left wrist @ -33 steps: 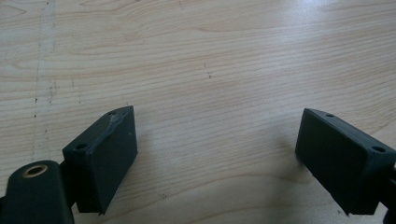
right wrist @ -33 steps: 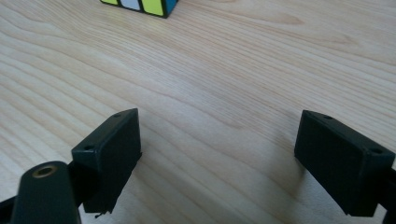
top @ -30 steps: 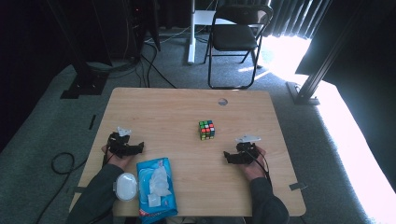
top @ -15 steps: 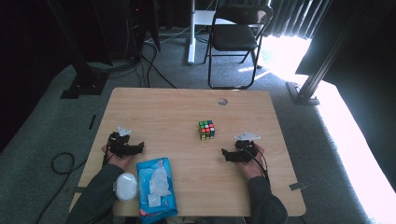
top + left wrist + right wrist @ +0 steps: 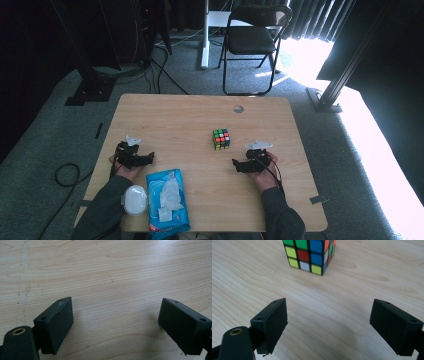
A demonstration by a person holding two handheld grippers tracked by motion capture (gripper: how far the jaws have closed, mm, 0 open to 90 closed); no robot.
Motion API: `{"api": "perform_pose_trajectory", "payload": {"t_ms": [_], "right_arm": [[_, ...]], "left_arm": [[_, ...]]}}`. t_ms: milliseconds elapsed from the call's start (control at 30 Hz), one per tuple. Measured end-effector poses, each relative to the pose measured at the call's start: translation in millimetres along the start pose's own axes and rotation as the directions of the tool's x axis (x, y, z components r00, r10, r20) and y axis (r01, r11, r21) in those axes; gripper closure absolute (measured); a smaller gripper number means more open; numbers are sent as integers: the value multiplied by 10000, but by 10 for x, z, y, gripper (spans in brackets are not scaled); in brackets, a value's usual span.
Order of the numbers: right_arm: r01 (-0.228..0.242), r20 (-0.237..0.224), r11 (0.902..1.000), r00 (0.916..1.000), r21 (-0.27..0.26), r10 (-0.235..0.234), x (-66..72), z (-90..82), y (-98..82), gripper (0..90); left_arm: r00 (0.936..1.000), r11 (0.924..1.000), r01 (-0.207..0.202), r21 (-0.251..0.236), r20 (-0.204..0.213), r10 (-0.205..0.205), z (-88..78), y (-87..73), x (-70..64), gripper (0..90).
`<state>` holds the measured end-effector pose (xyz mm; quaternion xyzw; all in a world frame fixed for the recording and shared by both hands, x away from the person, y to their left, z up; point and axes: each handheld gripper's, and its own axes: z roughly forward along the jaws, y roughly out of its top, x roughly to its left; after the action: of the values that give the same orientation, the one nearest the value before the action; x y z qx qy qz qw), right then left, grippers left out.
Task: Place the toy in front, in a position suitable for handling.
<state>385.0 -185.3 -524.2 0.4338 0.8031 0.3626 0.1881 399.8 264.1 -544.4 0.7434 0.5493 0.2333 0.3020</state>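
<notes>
A scrambled colour cube (image 5: 221,139) sits on the wooden table (image 5: 180,120), right of centre. In the right gripper view the cube (image 5: 309,255) lies ahead of the jaws and a little to their left, apart from them. My right gripper (image 5: 239,165) rests low on the table just below and right of the cube, open, with bare wood between its jaws (image 5: 329,315). Near the table's left edge my left gripper (image 5: 146,159) is held in a hand. It is open too, and nothing but wood grain lies between its jaws (image 5: 115,315).
A blue pack of wet wipes (image 5: 168,200) lies at the front edge beside the left forearm, with a round white lid (image 5: 135,200) to its left. A cable hole (image 5: 238,109) marks the table's far side. A black folding chair (image 5: 252,40) stands beyond the table.
My right gripper has edged slightly to the left along the table, closer to the cube. The left gripper and the cube have stayed where they were.
</notes>
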Motion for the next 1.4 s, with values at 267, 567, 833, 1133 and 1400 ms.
{"api": "perform_pose_trajectory", "payload": {"t_ms": [267,567,833,1133,1400], "right_arm": [[254,-233,9995,9994,-211,-259,65,3,96,231],[245,-439,9991,9987,-346,-260,79,12,127,285],[253,-446,9988,9986,-412,-271,105,6,205,248],[203,-265,9986,9994,-491,-216,158,58,272,173],[105,-206,9987,9997,-496,-116,160,90,282,150]], "left_arm": [[10000,10000,0,-1,1,0,0,0,0,128],[10000,10000,1,0,-1,-1,1,1,0,128],[10000,10000,5,5,1,-5,2,3,-1,128],[10000,10000,7,3,9,-7,5,5,-2,128],[10000,10000,10,2,7,-10,5,5,-3,128]]}}
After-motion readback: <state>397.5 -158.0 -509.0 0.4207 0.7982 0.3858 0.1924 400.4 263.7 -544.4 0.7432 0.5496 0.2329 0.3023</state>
